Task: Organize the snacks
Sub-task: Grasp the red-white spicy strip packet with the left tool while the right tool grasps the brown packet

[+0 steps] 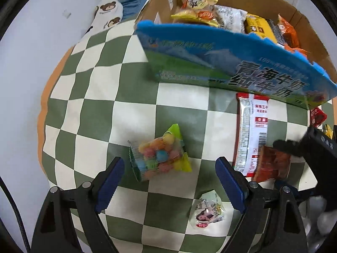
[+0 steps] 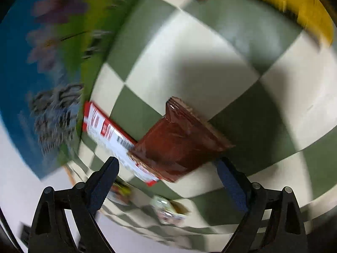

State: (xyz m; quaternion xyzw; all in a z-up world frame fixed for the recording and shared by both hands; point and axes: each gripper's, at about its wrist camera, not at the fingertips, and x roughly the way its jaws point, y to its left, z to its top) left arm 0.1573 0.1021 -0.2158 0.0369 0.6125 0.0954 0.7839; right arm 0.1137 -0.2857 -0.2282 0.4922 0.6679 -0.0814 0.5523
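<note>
Each gripper is built as a black plastic frame with triangular cut-outs and round silver pivot screws. Its 2 fingers [image 1: 109, 181] are faced with ridged blue pads [image 2: 229, 181]. A black cable [image 1: 14, 213] is seen at the left gripper's [image 1: 170, 183] side.

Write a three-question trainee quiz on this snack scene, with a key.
1. True or false: the left gripper is shut on the colourful candy bag.
2. Which packet lies between the right gripper fingers? A) brown packet B) green bottle C) silver can
3. Fill in: sorted snacks sit inside the ____ box.

Key: 1 false, both fingers stand apart; 2 A; 3 cardboard.
</note>
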